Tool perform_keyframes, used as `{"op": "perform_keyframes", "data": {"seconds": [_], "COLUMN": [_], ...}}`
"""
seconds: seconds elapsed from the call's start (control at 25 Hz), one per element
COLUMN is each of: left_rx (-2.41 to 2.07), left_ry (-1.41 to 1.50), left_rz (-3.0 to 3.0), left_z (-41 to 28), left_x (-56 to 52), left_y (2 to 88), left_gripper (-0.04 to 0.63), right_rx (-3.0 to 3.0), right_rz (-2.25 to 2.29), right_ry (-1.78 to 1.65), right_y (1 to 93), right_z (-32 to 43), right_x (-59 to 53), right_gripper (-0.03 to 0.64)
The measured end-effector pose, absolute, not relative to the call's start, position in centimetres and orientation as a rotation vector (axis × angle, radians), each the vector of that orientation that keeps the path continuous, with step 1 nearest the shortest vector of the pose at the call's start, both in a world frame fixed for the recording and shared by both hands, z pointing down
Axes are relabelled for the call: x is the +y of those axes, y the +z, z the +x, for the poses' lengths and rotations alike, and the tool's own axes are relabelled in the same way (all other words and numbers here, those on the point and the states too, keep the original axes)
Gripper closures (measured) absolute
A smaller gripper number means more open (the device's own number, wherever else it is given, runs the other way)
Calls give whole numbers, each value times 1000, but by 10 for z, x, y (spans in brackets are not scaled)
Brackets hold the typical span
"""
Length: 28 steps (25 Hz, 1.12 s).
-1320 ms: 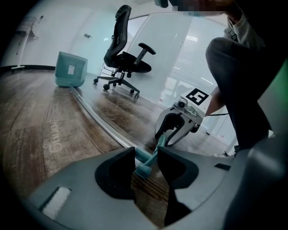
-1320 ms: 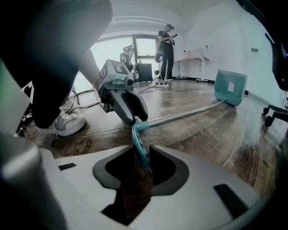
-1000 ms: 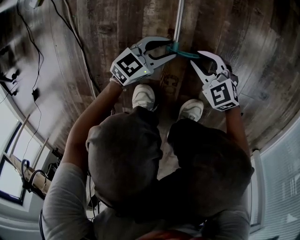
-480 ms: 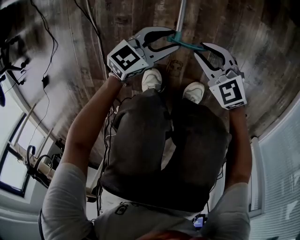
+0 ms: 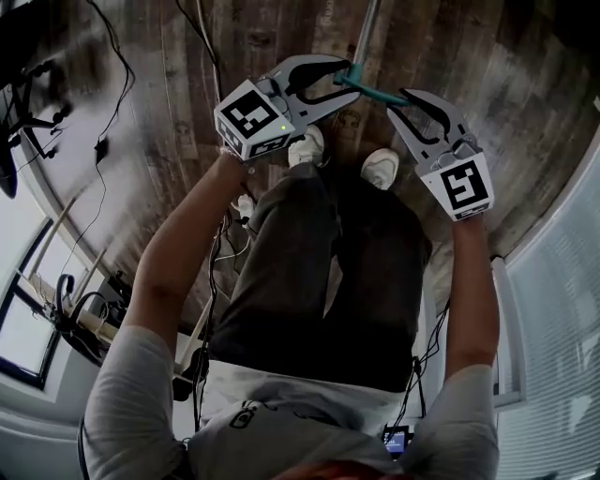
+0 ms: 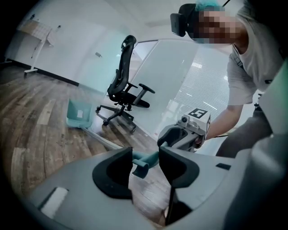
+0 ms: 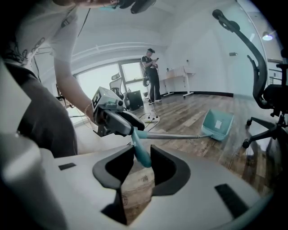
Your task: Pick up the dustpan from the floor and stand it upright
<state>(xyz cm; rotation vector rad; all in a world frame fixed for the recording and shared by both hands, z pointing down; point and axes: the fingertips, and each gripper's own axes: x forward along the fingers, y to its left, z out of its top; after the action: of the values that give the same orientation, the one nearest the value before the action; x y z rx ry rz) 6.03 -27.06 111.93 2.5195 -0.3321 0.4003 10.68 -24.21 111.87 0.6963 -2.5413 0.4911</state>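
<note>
- Wood-plank floor (image 5: 450,56) runs through an open office, with an office chair (image 6: 126,90) near the glass wall and cables (image 5: 202,47) trailing close to the person's shoes (image 5: 380,167).
- The dustpan (image 7: 217,125) sits low at the far end of its metal pole (image 5: 367,28), near the chair. Its teal handle (image 5: 375,91) is up between both grippers.
- The left gripper (image 5: 349,80) has its fingers clamped where the handle meets the pole.
- The right gripper (image 5: 398,105) has its fingers closed on the handle's free end, which lies slantwise between them. That hold looks the lighter of the two.
- Risk: both grips sit at one end of a long lever, so the weight of the pan may twist the handle in the fingers and let it slide out.
- Risk: if the pole is swung up fast, the pan could drag or clip the chair base.
- Risk: a step backward could catch the cables.
- Hard to tell: whether the pan rests on the floor or hangs just clear of it, and which way its mouth faces.
- The head view cuts the pole off at its top edge, so it shows no pan.
</note>
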Motion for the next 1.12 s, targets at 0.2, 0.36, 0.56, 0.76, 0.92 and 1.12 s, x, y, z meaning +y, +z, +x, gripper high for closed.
{"op": "perform_keyframes", "data": {"seconds": [0.2, 0.36, 0.56, 0.76, 0.92, 1.12], "left_rx": [-330, -324, -321, -331, -342, -341], "left_ry": [366, 337, 305, 285, 266, 247], "left_rz": [2492, 2467, 2448, 2439, 2434, 2430], "left_z": [68, 70, 74, 74, 77, 82], "left_x": [-268, -266, -265, -270, -273, -273], "left_y": [1071, 1036, 1002, 970, 942, 912], "left_gripper": [422, 422, 422, 418, 416, 413], "right_rx": [-2552, -2558, -2563, -2574, -2586, -2597], "right_rz": [743, 774, 799, 819, 835, 847], "right_ry": [564, 615, 652, 671, 695, 710], "right_y": [1071, 1035, 1000, 968, 939, 908], "right_z": [115, 117, 121, 122, 126, 130], "right_x": [-238, -236, -234, -238, -241, -240], "right_gripper": [511, 509, 509, 508, 506, 506]}}
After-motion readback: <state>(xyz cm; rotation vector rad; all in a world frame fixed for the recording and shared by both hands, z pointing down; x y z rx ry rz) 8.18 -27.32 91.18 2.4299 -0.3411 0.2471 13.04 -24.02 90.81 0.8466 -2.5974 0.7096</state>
